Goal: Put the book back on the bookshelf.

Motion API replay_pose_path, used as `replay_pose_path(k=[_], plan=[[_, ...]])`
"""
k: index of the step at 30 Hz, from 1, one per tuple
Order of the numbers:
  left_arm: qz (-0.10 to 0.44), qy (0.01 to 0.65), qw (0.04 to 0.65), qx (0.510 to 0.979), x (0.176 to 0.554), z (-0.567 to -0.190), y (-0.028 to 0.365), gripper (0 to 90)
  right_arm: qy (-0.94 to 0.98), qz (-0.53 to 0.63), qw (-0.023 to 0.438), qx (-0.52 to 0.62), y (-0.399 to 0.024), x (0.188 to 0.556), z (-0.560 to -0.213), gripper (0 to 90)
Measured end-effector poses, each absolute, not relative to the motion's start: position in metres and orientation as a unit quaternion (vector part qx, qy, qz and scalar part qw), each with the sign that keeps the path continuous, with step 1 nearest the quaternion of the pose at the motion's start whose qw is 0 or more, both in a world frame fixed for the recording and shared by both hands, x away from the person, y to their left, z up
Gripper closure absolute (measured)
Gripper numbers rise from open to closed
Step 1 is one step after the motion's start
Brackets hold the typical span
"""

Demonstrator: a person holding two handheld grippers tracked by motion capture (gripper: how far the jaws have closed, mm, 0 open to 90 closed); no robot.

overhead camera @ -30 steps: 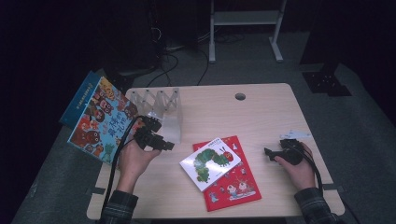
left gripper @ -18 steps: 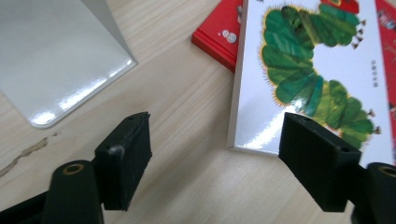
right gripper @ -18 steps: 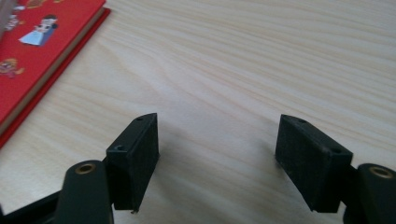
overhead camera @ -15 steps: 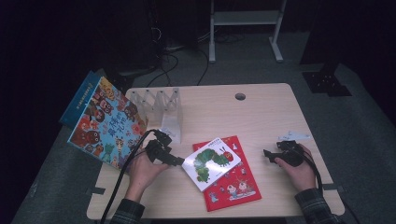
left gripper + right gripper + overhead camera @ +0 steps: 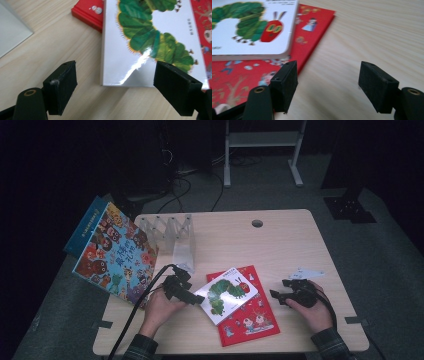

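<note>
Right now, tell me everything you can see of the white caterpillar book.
The white caterpillar book is a glossy white board book with a green caterpillar and red head on its cover. It lies closed and flat, skewed, on top of the red book, overhanging it toward the left gripper, whose open jaws face its near edge without touching.

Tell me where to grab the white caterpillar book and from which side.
Grip the caterpillar book by its near-left corner, coming in level from the left gripper side: that corner juts past the red book, over bare table.
</note>
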State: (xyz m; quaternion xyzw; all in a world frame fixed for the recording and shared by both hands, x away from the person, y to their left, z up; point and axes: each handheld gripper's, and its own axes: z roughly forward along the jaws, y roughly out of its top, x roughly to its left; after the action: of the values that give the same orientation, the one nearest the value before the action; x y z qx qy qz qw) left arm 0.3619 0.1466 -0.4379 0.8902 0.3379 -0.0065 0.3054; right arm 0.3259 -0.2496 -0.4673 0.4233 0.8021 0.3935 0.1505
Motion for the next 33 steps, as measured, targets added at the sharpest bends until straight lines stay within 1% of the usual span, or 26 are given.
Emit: replay_pose_path(k=[8,11,12,14,22,33], plan=[[-0.032,0.322,0.298,0.898,0.361,-0.442,0.138,18.5,0.825,0.397,0.13,0.381,-0.221,0.314,-0.468,31.3],[-0.04,0.316,0.297,0.9,0.36,-0.443,0.135,19.0,0.83,0.399,0.124,0.371,-0.213,0.313,-0.469,33.1],[-0.038,0.314,0.296,0.901,0.36,-0.444,0.134,20.9,0.83,0.402,0.121,0.367,-0.212,0.313,-0.47,34.0],[-0.033,0.311,0.286,0.906,0.358,-0.445,0.132,20.8,0.832,0.405,0.119,0.36,-0.208,0.313,-0.47,35.6],[-0.044,0.309,0.285,0.906,0.351,-0.445,0.128,21.0,0.831,0.419,0.106,0.35,-0.203,0.314,-0.47,42.3],[-0.05,0.303,0.273,0.912,0.342,-0.445,0.127,21.2,0.837,0.418,0.102,0.338,-0.198,0.33,-0.473,43.3]])
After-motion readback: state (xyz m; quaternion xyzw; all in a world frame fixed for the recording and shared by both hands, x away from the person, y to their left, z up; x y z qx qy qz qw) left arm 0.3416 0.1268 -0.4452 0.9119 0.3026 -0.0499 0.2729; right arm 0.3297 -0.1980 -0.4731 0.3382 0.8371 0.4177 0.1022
